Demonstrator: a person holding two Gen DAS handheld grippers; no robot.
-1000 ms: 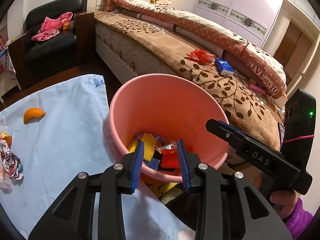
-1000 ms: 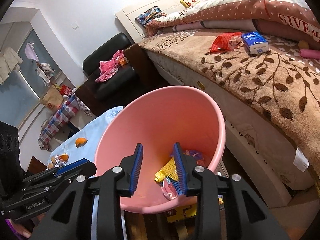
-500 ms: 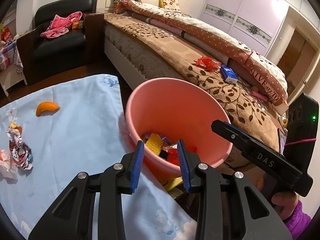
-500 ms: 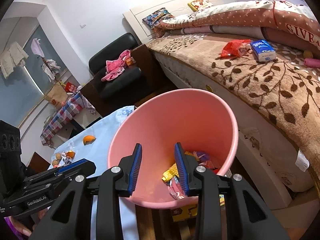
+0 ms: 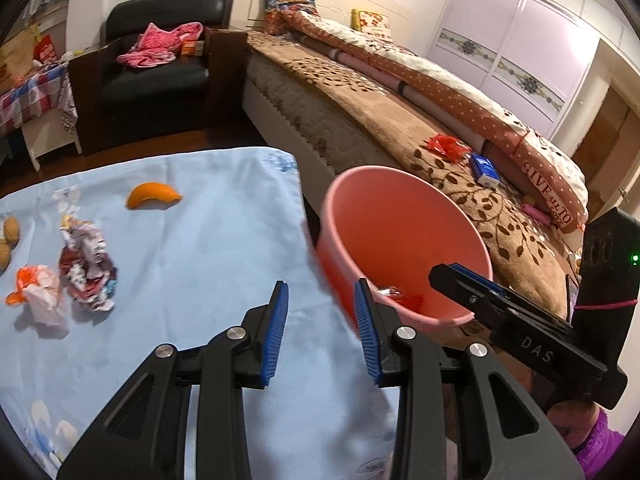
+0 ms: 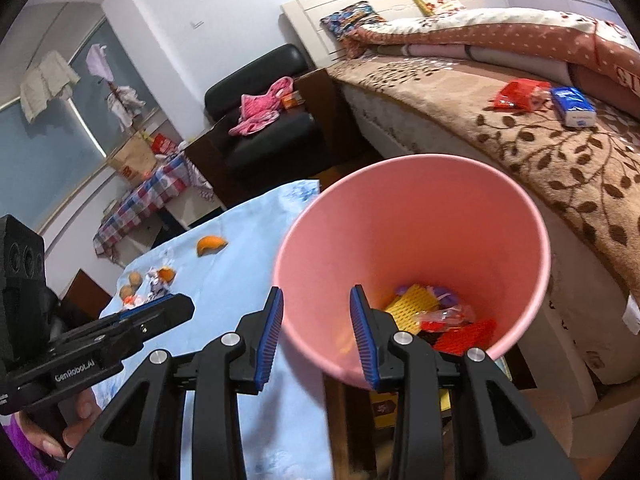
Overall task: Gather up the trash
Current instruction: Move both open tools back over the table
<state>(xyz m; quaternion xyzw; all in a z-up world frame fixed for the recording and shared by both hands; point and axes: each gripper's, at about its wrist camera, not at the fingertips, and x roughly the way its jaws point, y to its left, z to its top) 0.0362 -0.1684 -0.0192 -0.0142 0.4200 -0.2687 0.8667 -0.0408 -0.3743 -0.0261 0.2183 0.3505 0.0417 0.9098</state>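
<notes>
A pink bucket stands beside the table's right edge and holds yellow and red trash. On the light blue tablecloth lie an orange peel, a crumpled wrapper and a white-and-orange scrap. My left gripper is open and empty over the cloth, left of the bucket. My right gripper is open and empty at the bucket's near rim. The peel also shows in the right wrist view.
A bed with a brown blanket runs along the right, with a red packet and a blue tissue pack on it. A black armchair stands at the back. Walnuts lie at the cloth's left edge.
Both grippers have swung left, away from over the bucket toward the table. The bucket now sits right of the left gripper, and more table trash has come into view.
</notes>
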